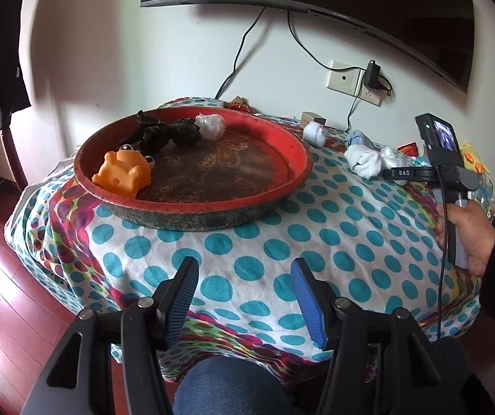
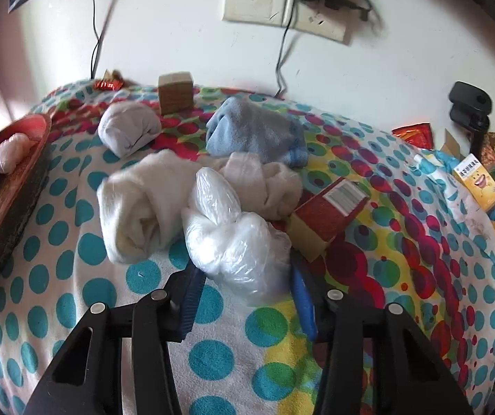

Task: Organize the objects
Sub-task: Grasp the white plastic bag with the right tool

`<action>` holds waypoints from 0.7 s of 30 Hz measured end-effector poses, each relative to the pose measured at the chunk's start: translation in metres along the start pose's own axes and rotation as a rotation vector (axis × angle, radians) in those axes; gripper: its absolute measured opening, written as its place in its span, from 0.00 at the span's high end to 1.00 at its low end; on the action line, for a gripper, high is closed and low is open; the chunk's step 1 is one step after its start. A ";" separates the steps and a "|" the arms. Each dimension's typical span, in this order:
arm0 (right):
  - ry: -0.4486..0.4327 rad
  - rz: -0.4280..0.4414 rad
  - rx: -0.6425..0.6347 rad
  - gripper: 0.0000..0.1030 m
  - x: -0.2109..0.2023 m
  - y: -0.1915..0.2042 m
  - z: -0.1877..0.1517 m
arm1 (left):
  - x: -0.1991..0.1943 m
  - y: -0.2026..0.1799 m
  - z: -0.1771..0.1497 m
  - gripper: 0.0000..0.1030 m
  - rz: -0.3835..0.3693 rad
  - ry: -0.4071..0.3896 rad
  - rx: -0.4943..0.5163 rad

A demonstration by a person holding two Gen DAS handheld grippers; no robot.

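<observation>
We count orange toy (image 1: 123, 173), black bag (image 1: 168, 133), one white bundle (image 1: 209, 126) already in red tray (image 1: 296, 176). Socks, boxes remain on table (image 1: 254, 252). Right gripper (image 2: 244, 276) clamps plastic bag (image 2: 233, 238); left gripper (image 1: 244, 273) agape, empty.

The left wrist camera looks forward and down over the dotted cloth (image 1: 247, 242) toward the red tray (image 1: 192, 204) and the wall. The right wrist camera is very near the plastic bag (image 2: 233, 242). Both views share the tray, cloth and wall socket (image 1: 344, 77).
</observation>
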State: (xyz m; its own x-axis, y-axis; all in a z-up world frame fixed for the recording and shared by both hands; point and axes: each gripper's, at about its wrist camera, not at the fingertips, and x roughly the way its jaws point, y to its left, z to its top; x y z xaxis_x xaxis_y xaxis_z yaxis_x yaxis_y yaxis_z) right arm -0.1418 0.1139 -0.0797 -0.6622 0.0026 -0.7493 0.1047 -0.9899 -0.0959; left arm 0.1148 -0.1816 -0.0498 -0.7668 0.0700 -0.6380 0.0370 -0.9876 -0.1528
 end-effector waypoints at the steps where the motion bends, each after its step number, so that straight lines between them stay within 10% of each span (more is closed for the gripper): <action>1: 0.000 -0.003 0.003 0.58 -0.001 -0.002 -0.002 | 0.001 0.001 0.000 0.45 -0.001 0.002 -0.005; 21: -0.061 0.019 0.040 0.58 -0.043 -0.002 -0.012 | 0.003 -0.001 -0.004 0.45 0.020 0.018 0.001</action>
State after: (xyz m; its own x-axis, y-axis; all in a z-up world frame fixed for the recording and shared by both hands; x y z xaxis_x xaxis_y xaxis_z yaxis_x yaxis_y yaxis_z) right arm -0.1043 0.1171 -0.0551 -0.7043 -0.0235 -0.7095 0.0887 -0.9945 -0.0551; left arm 0.1152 -0.1800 -0.0543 -0.7541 0.0529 -0.6546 0.0512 -0.9890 -0.1389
